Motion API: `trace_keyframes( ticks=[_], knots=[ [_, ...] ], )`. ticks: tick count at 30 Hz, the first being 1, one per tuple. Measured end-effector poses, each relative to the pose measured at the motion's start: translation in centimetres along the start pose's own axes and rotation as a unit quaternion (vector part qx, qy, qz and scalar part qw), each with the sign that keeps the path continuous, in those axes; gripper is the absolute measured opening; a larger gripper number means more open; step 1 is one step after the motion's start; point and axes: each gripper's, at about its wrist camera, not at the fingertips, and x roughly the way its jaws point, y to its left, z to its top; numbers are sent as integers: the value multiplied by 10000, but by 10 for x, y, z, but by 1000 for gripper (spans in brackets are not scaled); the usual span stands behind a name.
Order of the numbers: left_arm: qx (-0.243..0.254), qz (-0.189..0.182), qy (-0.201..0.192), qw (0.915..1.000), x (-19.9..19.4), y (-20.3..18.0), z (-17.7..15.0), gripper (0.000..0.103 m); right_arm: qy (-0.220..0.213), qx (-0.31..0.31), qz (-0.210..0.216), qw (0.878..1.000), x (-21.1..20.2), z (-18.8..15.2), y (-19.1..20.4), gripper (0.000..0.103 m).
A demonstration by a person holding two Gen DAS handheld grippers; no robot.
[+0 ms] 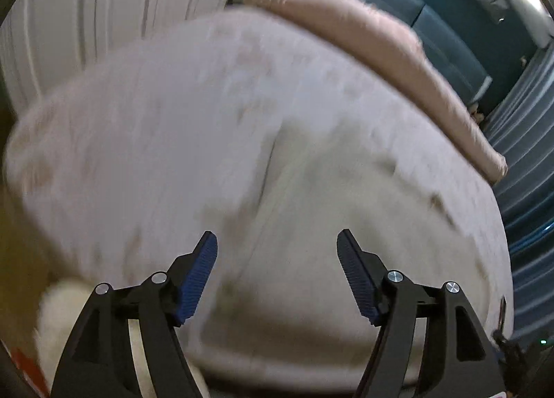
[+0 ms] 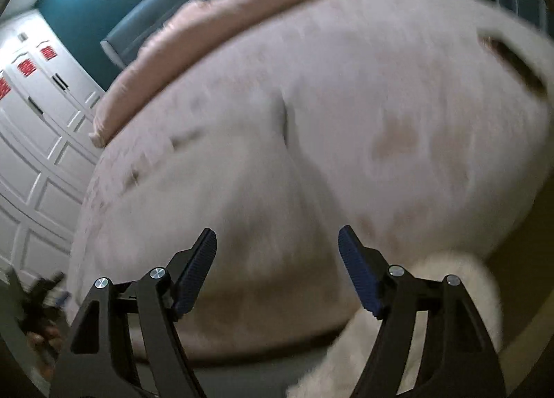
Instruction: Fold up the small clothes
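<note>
A: Hovering over a bed (image 1: 145, 142), L gripper (image 1: 277, 242) w/ jaws wide apart, nothing between them. White wardrobe doors (image 1: 104, 7) far left, pink blanket roll (image 1: 381, 41) along the bed's far edge, teal wall behind.

B: R gripper (image 2: 277, 242)?

A: Same — jaws apart, empty, above the bedspread. Fluffy white fabric (image 2: 446, 294) lies at the bed's near edge, just under the R finger.

B: The clothes?

A: Both views badly blurred; can't tell if a pale garment lies on the spread.
</note>
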Motion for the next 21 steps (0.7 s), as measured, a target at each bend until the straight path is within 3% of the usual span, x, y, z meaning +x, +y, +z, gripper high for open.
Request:
trace_keyframes(
  ticks=[4,7,8,9,11,13,16,21],
  knots=[
    [-657,-220,534,9962,34,10,-19,69,405,588,340,9969,32,-2,-9,71],
    [-966,-250,446,9940,40,9,-17,66,452,909,433,9939,49,5,-7,71],
    [-1001,-276,461,9935,40,8,-14,48,442,972,435,9933,53,8,-7,55],
    [-1027,-403,481,9927,39,8,-10,32,464,992,492,9928,55,10,-6,27],
    [-945,-640,512,9921,30,4,-1,19,455,1034,643,9915,50,12,-3,19],
    [-595,-634,382,9955,8,-2,2,15,221,729,639,9950,24,19,7,17],
    [-283,-602,416,9969,-21,-1,-4,10,225,370,607,9972,-5,14,15,16],
    [-56,-144,867,9961,-21,21,-51,10,816,-222,-90,9964,-4,-27,-1,19]
  ],
)
